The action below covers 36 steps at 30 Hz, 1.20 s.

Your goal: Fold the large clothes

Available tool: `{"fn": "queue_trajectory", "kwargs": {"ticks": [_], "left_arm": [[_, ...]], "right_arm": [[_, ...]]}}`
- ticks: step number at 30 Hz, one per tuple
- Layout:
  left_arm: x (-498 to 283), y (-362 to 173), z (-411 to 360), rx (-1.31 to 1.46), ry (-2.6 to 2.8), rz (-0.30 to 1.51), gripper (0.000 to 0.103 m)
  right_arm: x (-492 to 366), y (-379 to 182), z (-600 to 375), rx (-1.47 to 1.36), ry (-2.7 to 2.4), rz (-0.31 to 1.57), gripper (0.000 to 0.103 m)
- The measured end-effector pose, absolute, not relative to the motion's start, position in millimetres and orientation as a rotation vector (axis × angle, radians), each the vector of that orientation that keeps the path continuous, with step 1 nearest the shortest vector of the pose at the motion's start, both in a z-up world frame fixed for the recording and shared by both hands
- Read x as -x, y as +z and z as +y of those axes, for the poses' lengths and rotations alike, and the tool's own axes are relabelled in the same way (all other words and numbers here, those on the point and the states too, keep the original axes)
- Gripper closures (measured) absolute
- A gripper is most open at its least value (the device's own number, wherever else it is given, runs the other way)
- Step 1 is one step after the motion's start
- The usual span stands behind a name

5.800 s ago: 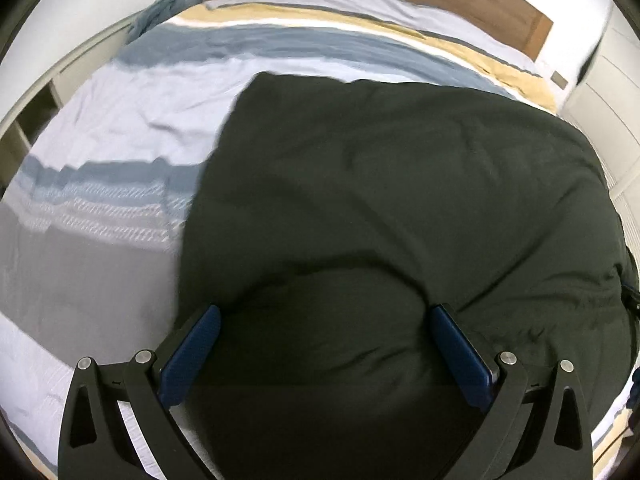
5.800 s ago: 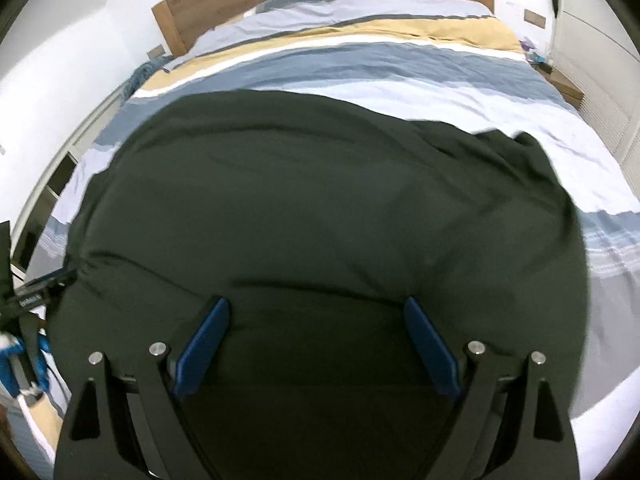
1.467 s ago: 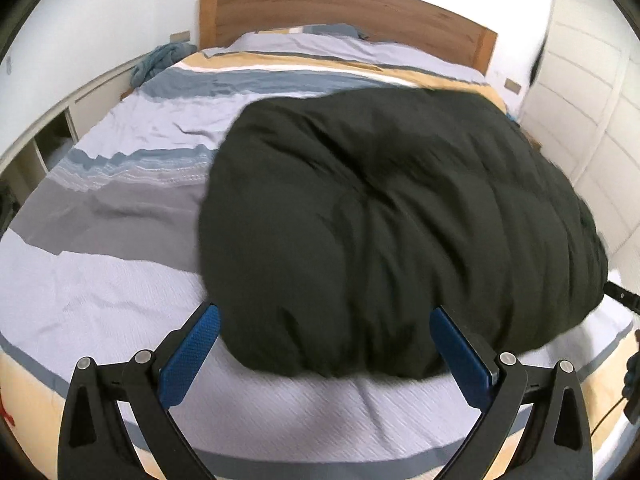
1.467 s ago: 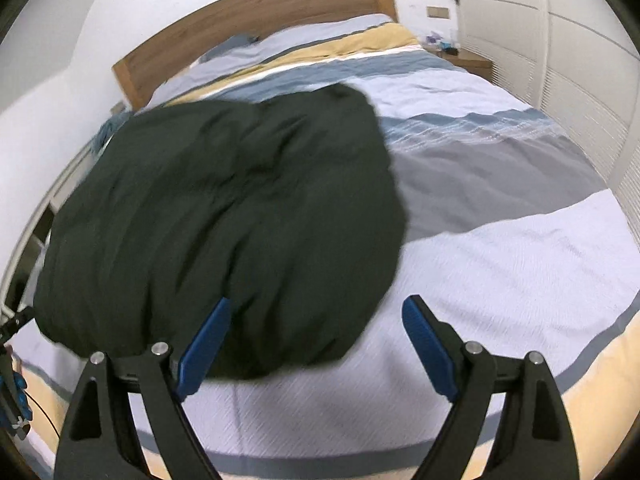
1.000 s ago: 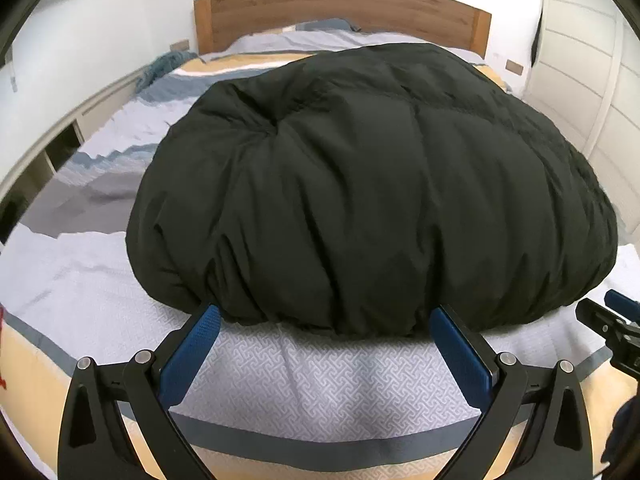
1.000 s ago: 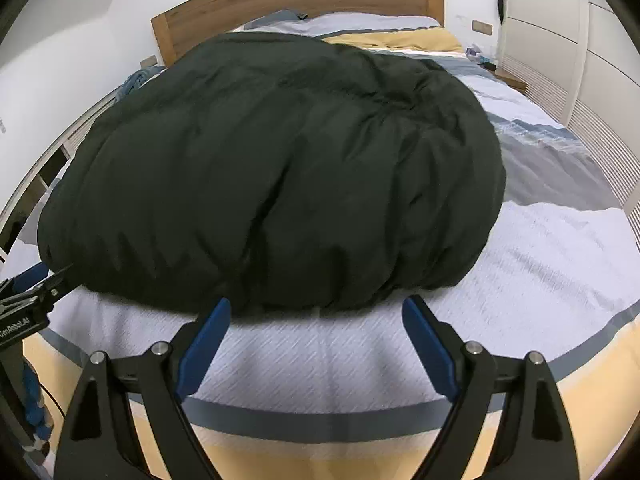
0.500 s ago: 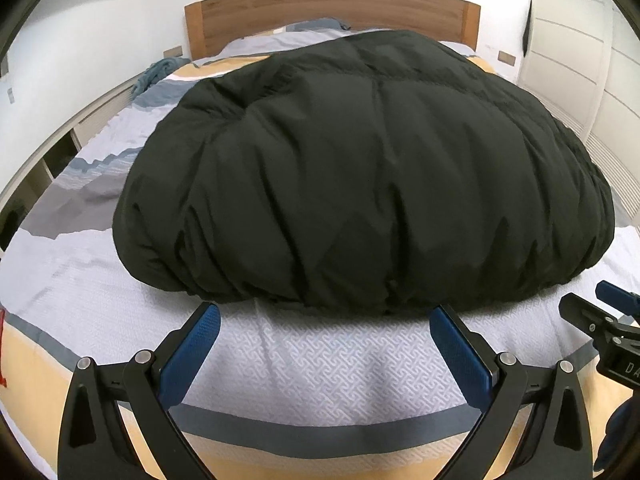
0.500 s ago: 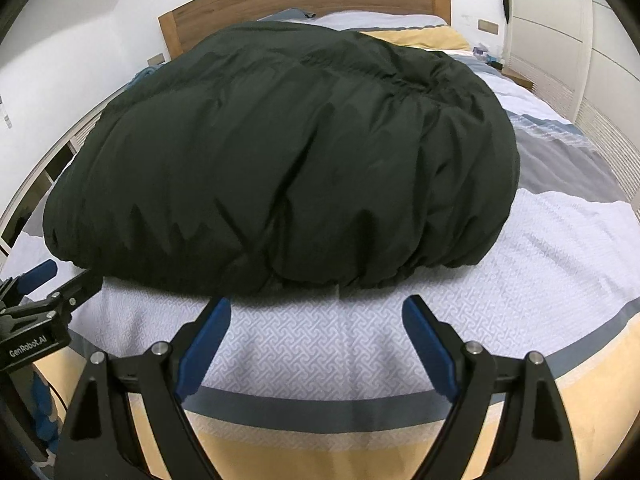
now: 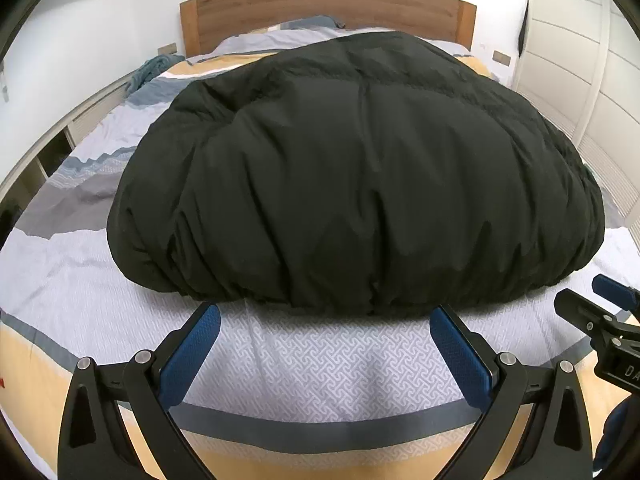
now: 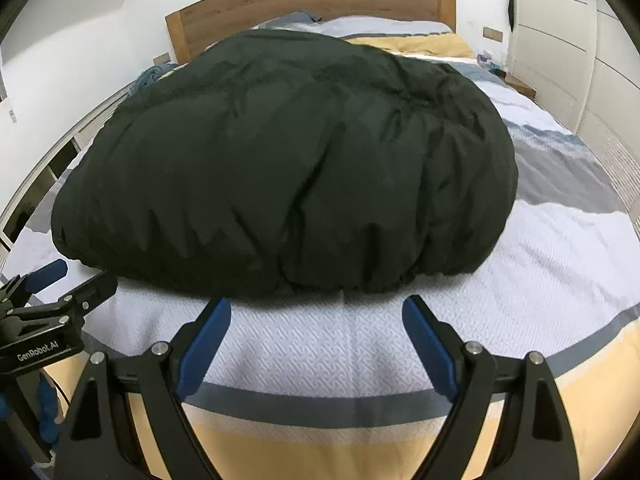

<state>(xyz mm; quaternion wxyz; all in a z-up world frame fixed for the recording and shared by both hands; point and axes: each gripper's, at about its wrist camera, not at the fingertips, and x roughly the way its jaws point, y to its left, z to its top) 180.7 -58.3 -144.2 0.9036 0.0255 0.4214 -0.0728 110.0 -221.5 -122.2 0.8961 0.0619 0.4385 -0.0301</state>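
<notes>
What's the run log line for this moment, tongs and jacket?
left tongs: open, empty | right tongs: open, empty | black puffy jacket: lying spread on striped bedspread, hem just beyond both tongs, ungripped

Your left wrist camera sits low at foot of bed, looks along left gripper (image 9: 324, 312) fingers toward headboard (image 9: 328, 8), tilted down, close to near edge of black puffy coat (image 9: 360, 176). Your right wrist camera does same from spot further right of headboard's centre line, along right gripper (image 10: 316, 304). Both views share coat, striped bedding (image 9: 320, 364), headboard. Each view catches other gripper at its edge.
</notes>
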Motion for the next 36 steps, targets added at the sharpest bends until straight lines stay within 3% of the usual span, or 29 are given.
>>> {"fn": "queue_trajectory", "kwargs": {"ticks": [9,16,21,26,36], "left_arm": [[-194,-112,-46,-0.002,-0.137,0.818,0.001],[-248,-77,-51,-0.01,-0.121,0.719,0.001],[-306,-83,-55,0.006,-0.119,0.775,0.001],[-374,-96,-50,0.059,-0.107,0.897,0.0],[-465,-117,-53,0.025,-0.032,0.959,0.0]], "right_arm": [[-121,-100,-218,-0.112,-0.025,0.864,0.015],[-168,-70,-202,-0.058,0.043,0.759,0.015],[-226,-70,-186,-0.012,0.085,0.728,0.015],[-297,-83,-180,0.018,0.096,0.801,0.015],[-397,-109,-212,-0.032,0.073,0.903,0.015]]}}
